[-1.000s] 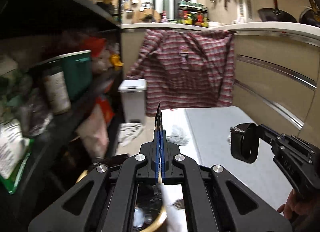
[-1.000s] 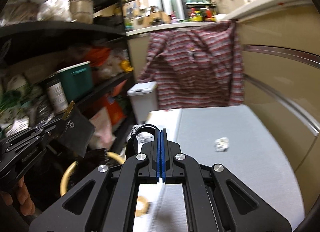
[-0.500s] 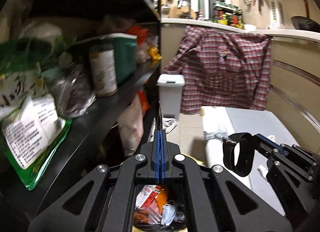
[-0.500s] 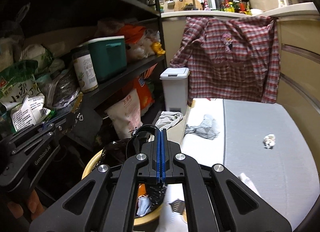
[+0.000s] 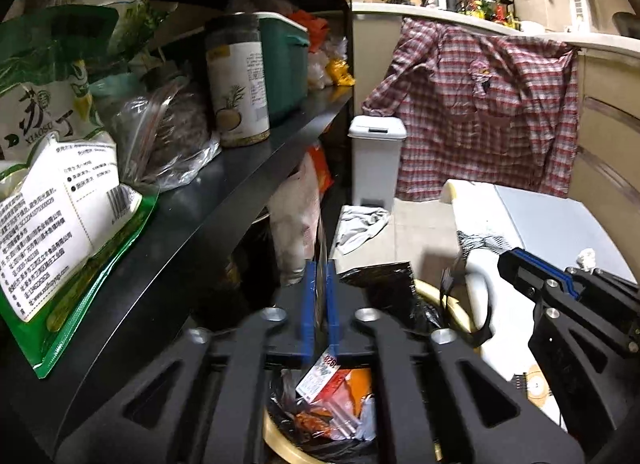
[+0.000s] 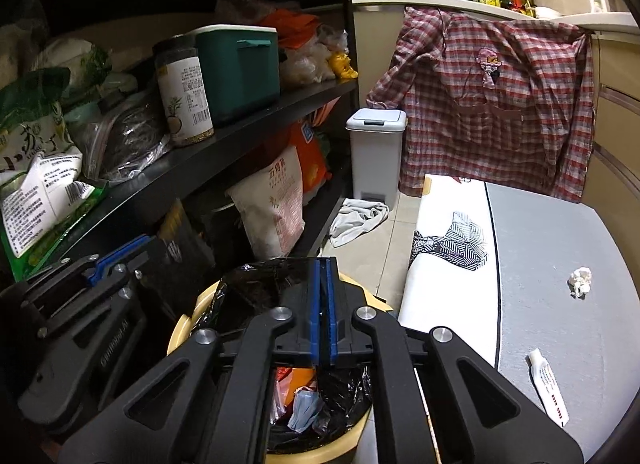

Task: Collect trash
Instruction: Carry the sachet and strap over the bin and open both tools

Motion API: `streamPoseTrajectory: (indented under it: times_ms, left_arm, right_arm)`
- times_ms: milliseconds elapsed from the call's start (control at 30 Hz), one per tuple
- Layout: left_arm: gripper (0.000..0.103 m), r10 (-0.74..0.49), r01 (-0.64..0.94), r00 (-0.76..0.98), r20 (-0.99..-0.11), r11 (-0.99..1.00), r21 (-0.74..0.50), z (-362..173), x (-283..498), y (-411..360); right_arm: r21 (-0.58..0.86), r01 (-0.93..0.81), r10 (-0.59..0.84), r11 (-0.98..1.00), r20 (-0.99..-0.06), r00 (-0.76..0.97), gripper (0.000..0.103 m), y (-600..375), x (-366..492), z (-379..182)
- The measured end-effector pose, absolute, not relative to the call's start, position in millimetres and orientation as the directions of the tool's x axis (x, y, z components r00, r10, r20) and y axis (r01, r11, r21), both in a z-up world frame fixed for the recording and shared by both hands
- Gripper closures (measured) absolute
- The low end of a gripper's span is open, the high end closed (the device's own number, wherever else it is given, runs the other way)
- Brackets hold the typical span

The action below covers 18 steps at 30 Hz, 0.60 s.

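Trash fills black-lined yellow bin.

Both wrist views close above bin, angled down; share shelf, probably same shirt

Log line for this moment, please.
left hand-held gripper: jaws just opening, dark wrapper between | right hand-held gripper: jaws just opening, none seen between, black loop below tips | both over trash bin

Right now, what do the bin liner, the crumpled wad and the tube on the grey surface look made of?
Bin liner: thin black plastic film, glossy; it crinkles and glints.
Crumpled wad: likely tissue or paper; matte white, soft creases.
Tube: probably plastic or laminate, smooth white with print, flattened end.
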<state>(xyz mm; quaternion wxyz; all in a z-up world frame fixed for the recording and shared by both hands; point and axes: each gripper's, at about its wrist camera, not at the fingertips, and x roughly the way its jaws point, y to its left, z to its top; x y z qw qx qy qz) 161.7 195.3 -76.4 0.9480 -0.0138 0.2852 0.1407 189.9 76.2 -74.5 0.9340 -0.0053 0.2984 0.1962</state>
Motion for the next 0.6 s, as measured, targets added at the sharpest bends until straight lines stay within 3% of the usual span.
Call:
streamPoseTrajectory:
  times_ms: [33,100,233,600]
  left_arm:
    - [0.031,0.276,-0.293,0.795,-0.541,0.954,0.057,-76.4,160.9,196.0]
    - [0.02,0.359,-0.377,0.799,-0.482,0.924,0.062,-72.6,153.7,199.4]
    - [0.018,0.343,-0.384,0.793,-0.503,0.923,0.023,-71.2,156.3,207.5]
    - [0.014,0.322,-0.351,0.824,-0.465,0.936,0.027,-61.7,152.1,190.8]
  right_arm:
    - [0.104,-0.368,0.361,0.924,-0.559,0.747,0.08,76.7,190.4,-74.4]
    - [0.091,-0.349,0.34,0.933,-0.545,0.766,0.068,76.0,189.7,-72.8]
    - [0.095,-0.338,0.333,0.937,-0.538,0.774,0.055,69.8,191.0,-70.8]
    - [0.12,-0.309,0.323,0.944,-0.535,0.781,0.045,42.4,178.5,-66.2]
